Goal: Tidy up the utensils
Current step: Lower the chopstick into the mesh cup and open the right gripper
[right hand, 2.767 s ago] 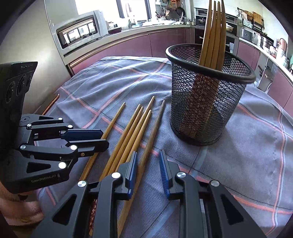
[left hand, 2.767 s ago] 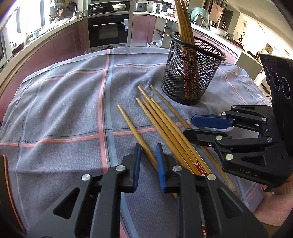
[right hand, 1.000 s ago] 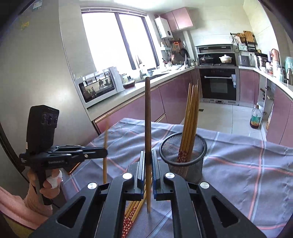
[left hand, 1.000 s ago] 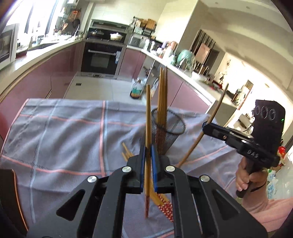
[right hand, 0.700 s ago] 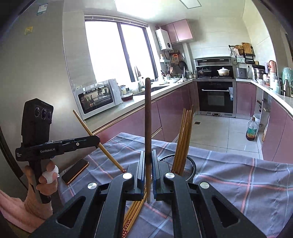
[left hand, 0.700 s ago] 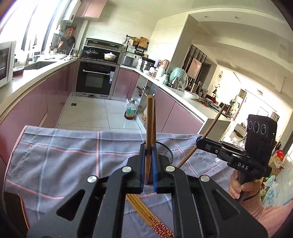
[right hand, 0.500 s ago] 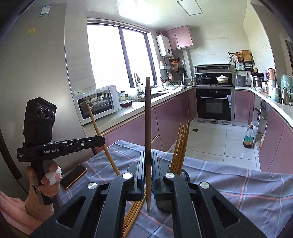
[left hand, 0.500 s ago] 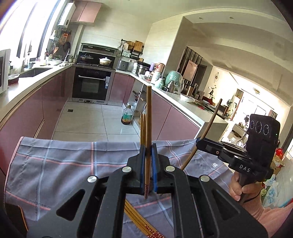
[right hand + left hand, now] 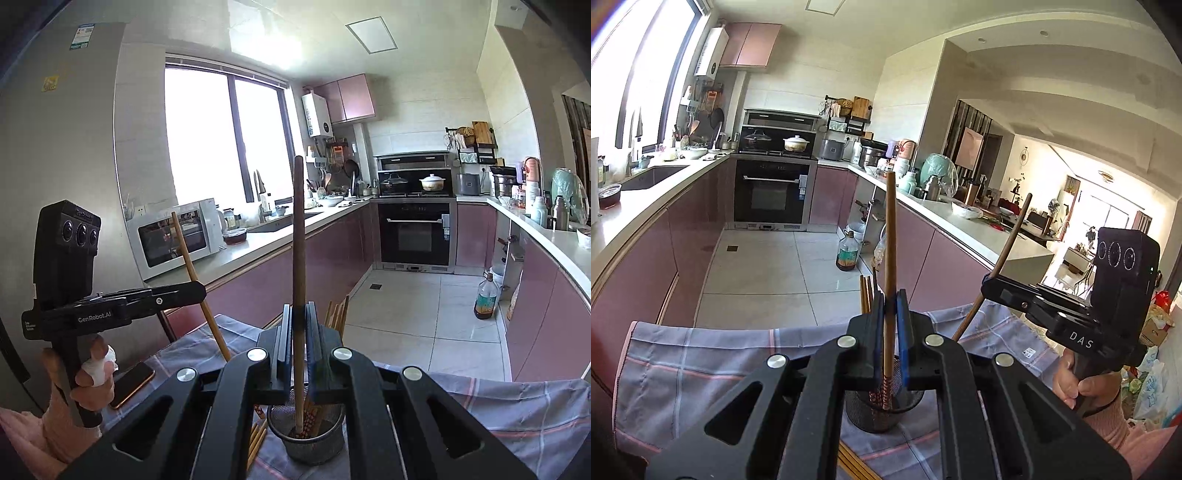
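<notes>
Each camera sits just behind its own jaws, held high and looking across the kitchen. The left view faces the oven (image 9: 771, 192) and living room; the right faces the window (image 9: 225, 136) and oven. Both share the holder (image 9: 882, 413) close below, and each sees the other gripper.

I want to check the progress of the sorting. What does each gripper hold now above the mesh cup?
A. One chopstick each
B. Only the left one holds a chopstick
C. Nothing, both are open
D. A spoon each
A: the left gripper and the right gripper each clamp one upright chopstick over the mesh cup.
</notes>
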A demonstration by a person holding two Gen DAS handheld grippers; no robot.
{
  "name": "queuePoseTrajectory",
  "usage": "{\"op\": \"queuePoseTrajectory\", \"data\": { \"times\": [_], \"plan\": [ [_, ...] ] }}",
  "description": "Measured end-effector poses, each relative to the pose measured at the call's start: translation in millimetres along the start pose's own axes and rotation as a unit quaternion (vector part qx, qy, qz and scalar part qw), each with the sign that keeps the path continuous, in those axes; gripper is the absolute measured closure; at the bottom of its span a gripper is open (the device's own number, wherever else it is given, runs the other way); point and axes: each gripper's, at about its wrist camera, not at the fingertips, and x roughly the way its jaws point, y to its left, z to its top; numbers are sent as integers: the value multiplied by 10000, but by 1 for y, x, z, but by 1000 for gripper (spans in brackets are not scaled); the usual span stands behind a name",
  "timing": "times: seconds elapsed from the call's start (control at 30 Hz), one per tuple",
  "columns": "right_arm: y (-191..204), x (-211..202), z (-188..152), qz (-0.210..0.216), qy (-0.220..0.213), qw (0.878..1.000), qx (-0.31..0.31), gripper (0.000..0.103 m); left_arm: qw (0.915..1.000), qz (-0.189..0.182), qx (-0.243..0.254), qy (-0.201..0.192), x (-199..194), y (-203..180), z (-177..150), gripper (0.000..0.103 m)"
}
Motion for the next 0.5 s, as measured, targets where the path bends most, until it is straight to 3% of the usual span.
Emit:
{"op": "queuePoseTrajectory", "data": {
  "times": [0.17,0.5],
  "plan": [
    [-5,19,-10,-65,278,9996,42,98,9997,152,99,190,22,-6,2,96],
    [-15,51,-29,-12,1007,9947,217,98,9932,294,83,1126,77,10,-24,96]
  ]
}}
